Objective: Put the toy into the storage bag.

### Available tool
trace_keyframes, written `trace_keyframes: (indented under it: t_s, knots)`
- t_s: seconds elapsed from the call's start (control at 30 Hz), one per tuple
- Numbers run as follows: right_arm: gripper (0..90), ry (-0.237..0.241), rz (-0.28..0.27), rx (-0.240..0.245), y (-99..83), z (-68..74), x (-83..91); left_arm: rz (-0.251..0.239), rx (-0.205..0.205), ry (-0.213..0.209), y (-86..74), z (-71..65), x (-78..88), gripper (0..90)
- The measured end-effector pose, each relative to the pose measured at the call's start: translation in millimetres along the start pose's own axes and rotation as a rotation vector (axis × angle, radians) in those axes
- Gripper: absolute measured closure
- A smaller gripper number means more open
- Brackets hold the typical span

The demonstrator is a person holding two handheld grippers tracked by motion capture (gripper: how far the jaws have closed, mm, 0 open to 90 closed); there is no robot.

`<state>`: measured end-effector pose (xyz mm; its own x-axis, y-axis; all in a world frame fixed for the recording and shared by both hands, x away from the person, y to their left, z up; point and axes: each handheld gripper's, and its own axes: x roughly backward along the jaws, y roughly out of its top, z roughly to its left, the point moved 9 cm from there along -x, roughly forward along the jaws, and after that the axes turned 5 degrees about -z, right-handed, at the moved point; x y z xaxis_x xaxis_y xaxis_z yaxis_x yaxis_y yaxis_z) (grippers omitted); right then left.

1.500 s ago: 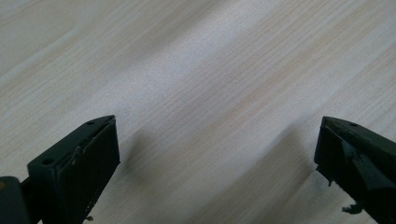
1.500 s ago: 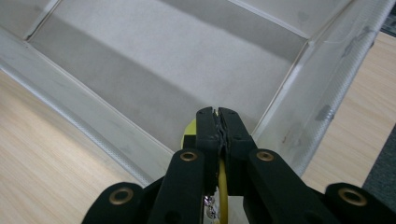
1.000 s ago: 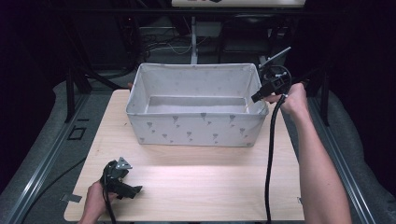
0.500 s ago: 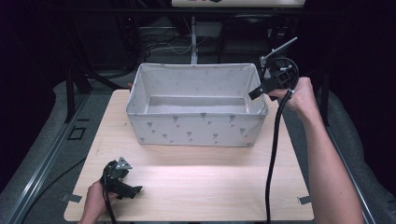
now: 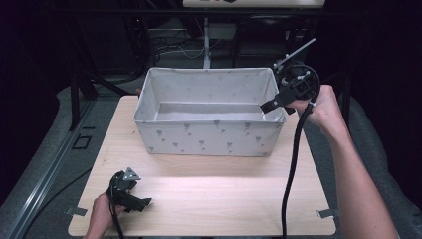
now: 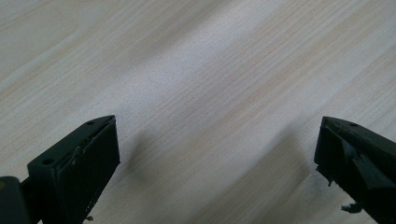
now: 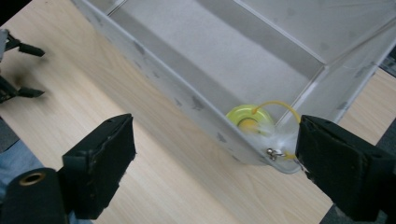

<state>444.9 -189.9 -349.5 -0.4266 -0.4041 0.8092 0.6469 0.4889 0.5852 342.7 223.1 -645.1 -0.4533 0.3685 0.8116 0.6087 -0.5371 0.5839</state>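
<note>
Over the last second the right gripper [image 5: 268,105] has lifted slightly and drawn back toward the right end of the grey-white fabric storage bin [image 5: 209,134], while the left gripper [image 5: 142,204] has stayed put near the front left corner of the light wooden table [image 5: 224,199].

In the high view the rectangular bin, printed with small dark marks, sits toward the back of the table with its long axis running left to right and its open top facing up. The right gripper hangs over the bin's right rim, its black jaws pointing down and to the left into the bin, and its black cable [image 5: 291,174] trails down across the table's right side. The person's right hand [image 5: 323,104] grips it from the right.

The right gripper view looks down at a corner of the bin, where a small round yellow-green object with a thin yellow cord [image 7: 252,119] lies on the bin's floor, tucked against the wall. A small metal clip [image 7: 273,152] sits on the rim at that corner. The right gripper's jaws stand wide apart with nothing between them.

The left gripper view shows the left gripper's jaws spread wide over bare wood grain, grasping nothing. In the high view the person's left hand [image 5: 102,214] holds it low at the table's front edge, jaws pointing right.
</note>
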Motion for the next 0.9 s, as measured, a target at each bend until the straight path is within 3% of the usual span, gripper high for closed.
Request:
trace_keyframes:
  t_s: [0.23,0.53,0.9]
  knots:
    - [7.4,0.005,0.003,0.068,-8.9,25.8,4.1,0.006,-0.004,-0.002,-0.4,-0.6,-1.0,0.3]
    - [6.7,0.021,0.037,0.136,-37.9,49.7,-5.9,0.004,-0.004,0.004,-0.3,-0.8,-1.6,0.3]
    - [5.6,0.046,0.075,0.155,-81.0,65.3,-30.1,0.007,-0.007,0.004,-0.3,-1.6,-2.2,0.3]
